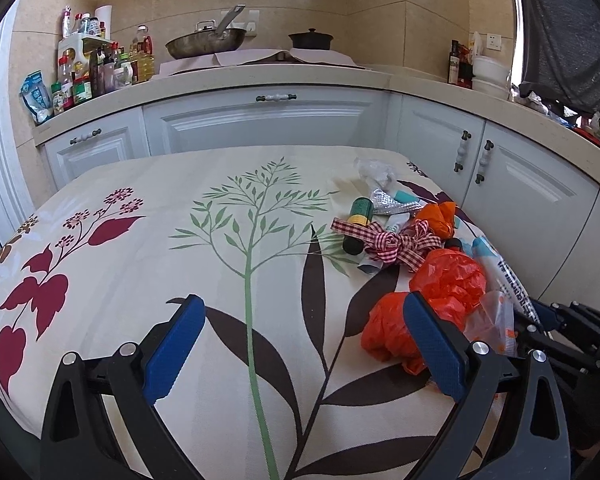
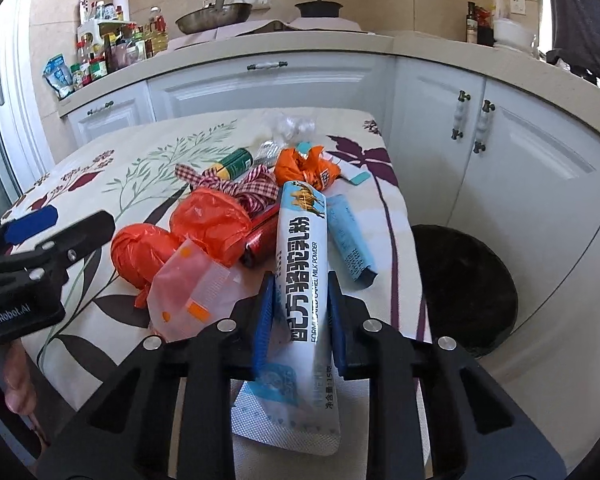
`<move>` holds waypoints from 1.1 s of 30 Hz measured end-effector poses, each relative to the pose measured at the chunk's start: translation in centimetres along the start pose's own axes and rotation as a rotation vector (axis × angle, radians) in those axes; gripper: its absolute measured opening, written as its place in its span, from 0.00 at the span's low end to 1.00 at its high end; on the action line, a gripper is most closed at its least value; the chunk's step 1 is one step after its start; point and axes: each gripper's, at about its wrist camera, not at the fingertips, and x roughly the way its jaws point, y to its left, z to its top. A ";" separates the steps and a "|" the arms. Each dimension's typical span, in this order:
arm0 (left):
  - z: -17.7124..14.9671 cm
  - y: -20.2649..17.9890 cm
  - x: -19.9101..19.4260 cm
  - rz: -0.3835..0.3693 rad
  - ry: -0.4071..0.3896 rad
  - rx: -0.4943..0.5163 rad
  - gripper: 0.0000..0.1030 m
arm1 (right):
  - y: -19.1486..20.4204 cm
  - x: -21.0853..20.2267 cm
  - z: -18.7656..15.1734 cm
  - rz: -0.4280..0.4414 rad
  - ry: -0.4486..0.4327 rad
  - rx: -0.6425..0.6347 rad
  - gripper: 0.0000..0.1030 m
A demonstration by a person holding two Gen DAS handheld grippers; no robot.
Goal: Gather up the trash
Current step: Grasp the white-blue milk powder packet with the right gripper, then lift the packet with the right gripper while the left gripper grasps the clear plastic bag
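Biggest thing first: the table (image 2: 148, 140) is crowded with trash along its right side, and the milk powder sachet (image 2: 300, 264) at the near right edge is pinched between the narrowed jaws of the right gripper (image 2: 298, 304). It's thin and floppy, so a slip or a snag on the clear pouch (image 2: 188, 292) could be caused by lifting. The left gripper (image 1: 300, 344) is held wide open, empty.

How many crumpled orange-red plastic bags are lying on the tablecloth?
2. One orange-red bag lies nearest the left gripper; the second bag sits just behind it, against the checked ribbon. A separate orange snack wrapper lies farther back. More could be hidden under the pile.
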 end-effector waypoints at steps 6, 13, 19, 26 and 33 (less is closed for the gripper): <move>0.0 -0.3 -0.1 -0.006 -0.005 0.004 0.94 | -0.7 -0.8 0.4 0.001 -0.020 0.014 0.23; -0.2 -0.9 -0.2 -0.021 -0.001 0.011 0.94 | -1.3 -0.9 0.5 0.012 -0.020 0.031 0.23; -0.3 -1.0 -0.1 -0.022 0.001 0.011 0.94 | -1.0 -0.4 0.2 0.017 -0.001 0.016 0.24; -0.3 -0.9 -0.1 -0.020 0.005 0.004 0.94 | -0.9 -0.8 -0.1 -0.013 -0.004 -0.002 0.46; -0.4 -0.9 -0.2 -0.030 0.004 0.009 0.94 | -1.0 -0.6 -0.6 -0.011 0.020 -0.001 0.40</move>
